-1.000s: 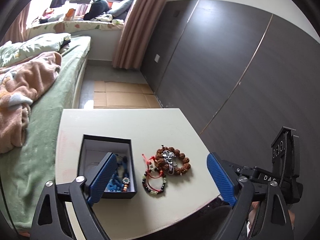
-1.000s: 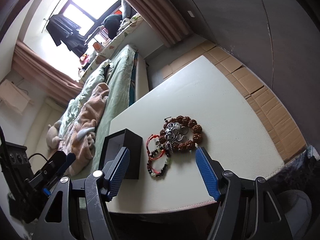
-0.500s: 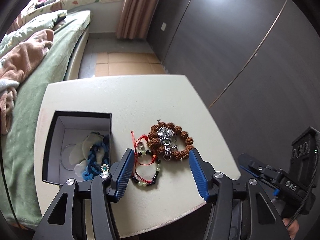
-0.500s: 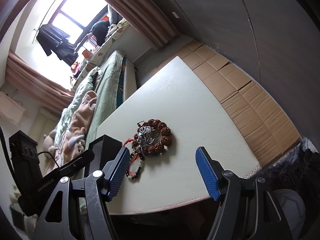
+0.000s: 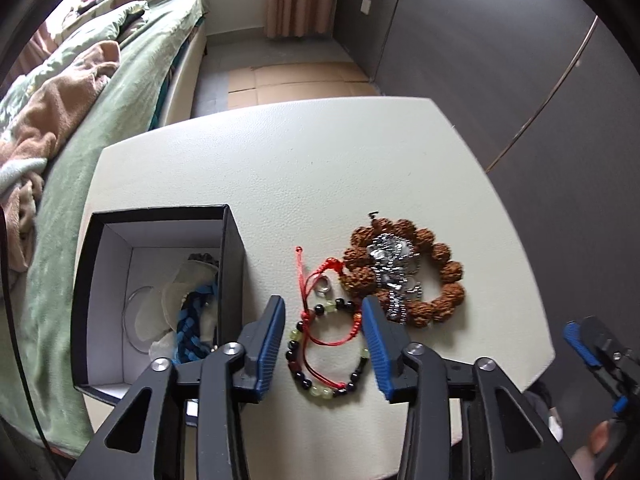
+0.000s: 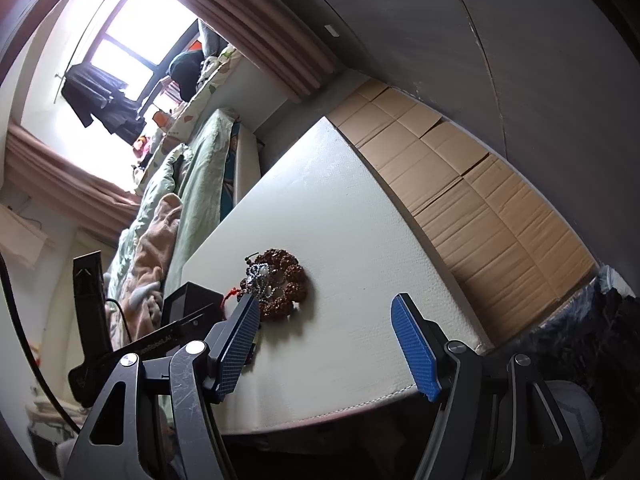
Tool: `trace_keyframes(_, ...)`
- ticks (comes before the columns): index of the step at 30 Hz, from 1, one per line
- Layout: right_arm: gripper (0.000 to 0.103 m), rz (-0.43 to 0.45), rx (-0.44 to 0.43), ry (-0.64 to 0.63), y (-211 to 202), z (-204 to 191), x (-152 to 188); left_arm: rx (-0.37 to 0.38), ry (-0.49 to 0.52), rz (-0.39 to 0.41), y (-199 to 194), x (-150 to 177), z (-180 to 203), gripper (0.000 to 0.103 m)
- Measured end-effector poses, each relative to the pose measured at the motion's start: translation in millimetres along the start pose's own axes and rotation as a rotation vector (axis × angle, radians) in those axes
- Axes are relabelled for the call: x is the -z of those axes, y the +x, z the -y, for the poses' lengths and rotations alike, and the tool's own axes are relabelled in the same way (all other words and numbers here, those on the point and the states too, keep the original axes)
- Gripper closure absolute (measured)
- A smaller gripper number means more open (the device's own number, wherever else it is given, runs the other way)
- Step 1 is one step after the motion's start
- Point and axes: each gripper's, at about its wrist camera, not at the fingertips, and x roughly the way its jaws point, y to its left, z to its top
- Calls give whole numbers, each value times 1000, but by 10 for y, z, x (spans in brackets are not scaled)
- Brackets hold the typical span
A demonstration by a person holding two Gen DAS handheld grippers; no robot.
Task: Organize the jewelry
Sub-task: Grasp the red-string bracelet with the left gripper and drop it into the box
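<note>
On the white table (image 5: 280,168) lie a black-and-green bead bracelet (image 5: 326,390) tangled with a red cord bracelet (image 5: 308,280), and a brown seed-bead bracelet (image 5: 448,276) with a silver chain (image 5: 390,264) on it. My left gripper (image 5: 324,344) is open, its blue pads straddling the bead bracelet just above it. An open black box (image 5: 234,256) at the left holds a blue braided piece (image 5: 192,332) and pale items. My right gripper (image 6: 324,348) is open and empty near the table's front edge, right of the brown bracelet (image 6: 286,284).
A bed with green bedding (image 5: 100,92) and a tan blanket (image 5: 44,104) runs along the table's left side. A dark wardrobe wall (image 5: 500,40) stands at the right. Cardboard sheets (image 6: 460,184) cover the floor beyond the table.
My left gripper has moved forward and down over the bead bracelet, and its jaws have narrowed around it. My right gripper has drawn back toward the table's right front edge.
</note>
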Motion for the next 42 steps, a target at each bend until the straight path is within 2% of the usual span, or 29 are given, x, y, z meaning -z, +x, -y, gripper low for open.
trace_keyframes(3, 34, -1, 0, 10, 10, 28, -3, -47, 27, -28, 102, -22, 16, 65)
trace_keyframes(8, 34, -5, -4, 25, 32, 85, 3, -73, 75, -48, 208, -64, 57, 69)
trace_keyframes(9, 34, -6, -4, 26, 40, 94, -5, -76, 82, -49, 224, -74, 66, 72)
trace_keyframes(10, 34, -7, -4, 27, 40, 99, -5, -81, 89, -53, 248, -84, 69, 83)
trace_keyframes(12, 34, -5, -7, 28, 30, 101, -5, -106, 93, -60, 277, -89, 65, 94)
trace_keyframes(13, 34, -3, -8, 28, 22, 100, -8, -92, 92, -55, 265, -93, 56, 101)
trace_keyframes(16, 34, 1, -9, 27, 12, 102, -18, -32, 82, -50, 190, -101, 46, 101)
trace_keyframes(29, 35, -59, -39, -9, 254, -129, -26, 50, 60, 74, -397, -121, -40, 101)
trace_keyframes(34, 43, -90, -36, -36, 436, -263, -70, 73, 43, 117, -628, -112, -136, 101)
trace_keyframes(38, 45, -109, -6, -77, 585, -392, -105, 84, 20, 145, -761, -96, -247, 101)
trace_keyframes(42, 52, -143, 40, -111, 786, -482, -116, 95, -7, 167, -876, -69, -377, 101)
